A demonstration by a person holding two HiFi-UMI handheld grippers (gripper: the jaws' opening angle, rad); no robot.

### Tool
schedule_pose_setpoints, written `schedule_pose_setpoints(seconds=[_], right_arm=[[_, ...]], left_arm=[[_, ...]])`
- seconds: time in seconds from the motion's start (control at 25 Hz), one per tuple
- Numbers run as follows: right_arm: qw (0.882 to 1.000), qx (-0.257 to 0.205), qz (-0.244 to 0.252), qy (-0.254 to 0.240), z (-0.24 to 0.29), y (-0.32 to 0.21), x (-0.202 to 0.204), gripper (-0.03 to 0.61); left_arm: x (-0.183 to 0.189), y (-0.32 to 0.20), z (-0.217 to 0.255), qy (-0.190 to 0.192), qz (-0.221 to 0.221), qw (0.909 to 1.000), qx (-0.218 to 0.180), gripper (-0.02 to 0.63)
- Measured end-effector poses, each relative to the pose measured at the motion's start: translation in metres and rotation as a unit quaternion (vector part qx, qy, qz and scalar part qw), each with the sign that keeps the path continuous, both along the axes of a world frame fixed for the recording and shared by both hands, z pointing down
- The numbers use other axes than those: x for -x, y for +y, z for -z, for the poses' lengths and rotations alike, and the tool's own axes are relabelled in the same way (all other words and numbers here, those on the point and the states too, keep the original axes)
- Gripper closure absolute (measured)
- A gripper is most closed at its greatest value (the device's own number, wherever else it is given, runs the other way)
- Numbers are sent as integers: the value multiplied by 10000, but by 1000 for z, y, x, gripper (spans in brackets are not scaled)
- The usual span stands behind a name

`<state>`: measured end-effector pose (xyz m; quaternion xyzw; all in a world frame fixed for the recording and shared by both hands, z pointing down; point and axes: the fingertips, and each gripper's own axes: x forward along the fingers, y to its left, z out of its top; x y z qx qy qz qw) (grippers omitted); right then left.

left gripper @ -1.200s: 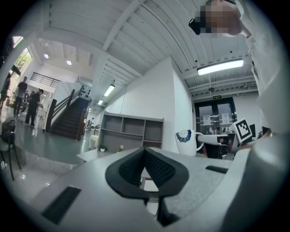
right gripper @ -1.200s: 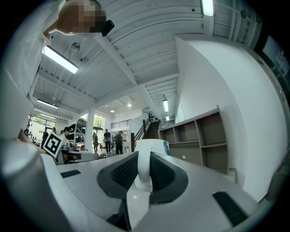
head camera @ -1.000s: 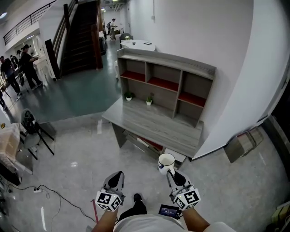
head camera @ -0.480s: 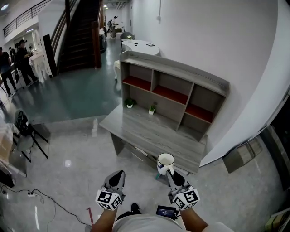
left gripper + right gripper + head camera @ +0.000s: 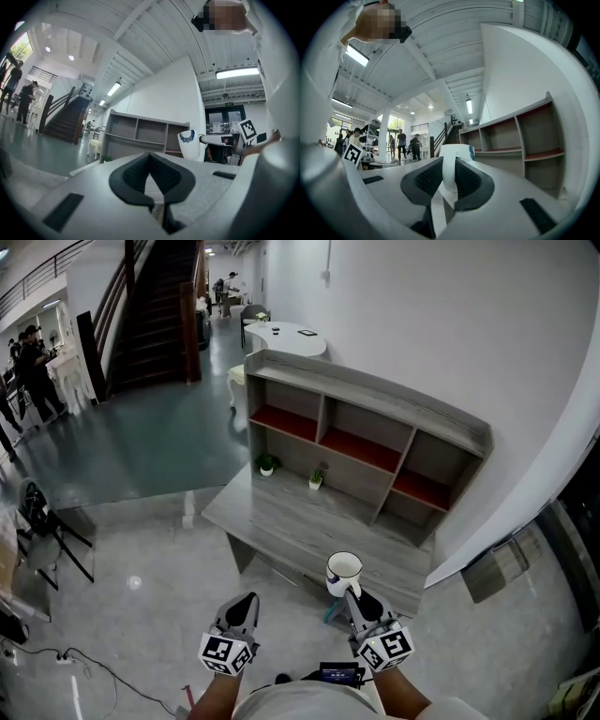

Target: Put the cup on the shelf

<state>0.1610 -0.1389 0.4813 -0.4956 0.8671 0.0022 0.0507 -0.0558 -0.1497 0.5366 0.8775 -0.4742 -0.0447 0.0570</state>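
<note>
A white cup [image 5: 343, 574] with a blue mark hangs upright in front of me, just over the near edge of the grey desk [image 5: 281, 517]. My right gripper [image 5: 359, 601] is shut on its handle [image 5: 444, 183], and the cup's body [image 5: 457, 152] rises past the jaws. The cup [image 5: 189, 144] also shows in the left gripper view, to the right. My left gripper [image 5: 242, 608] hangs beside it, shut and with nothing in it. The grey shelf unit [image 5: 366, 427] with red-floored compartments stands on the desk against the white wall.
Two small potted plants [image 5: 267, 464] [image 5: 316, 479] sit on the desk under the shelf. A staircase [image 5: 155, 306] and several people [image 5: 28, 362] are at the far left. A round white table [image 5: 281, 334] stands behind the shelf. A cable [image 5: 84, 667] lies on the floor at the left.
The desk and shelf have come closer and lower in the head view as I walk toward them. The cup stays in the right gripper, now over the desk's near edge.
</note>
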Motion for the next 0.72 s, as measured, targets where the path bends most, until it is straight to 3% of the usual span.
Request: schedule_pose_setpoints(seconds=[0.32, 0.72], right_arm=[[9999, 10, 155, 20, -4, -60, 18, 499], [9983, -106, 561, -106, 2, -179, 38, 499]], left_arm=[[23, -55, -3, 89, 144, 9999, 32, 606], [30, -159, 1, -42, 289, 9995, 84, 604]])
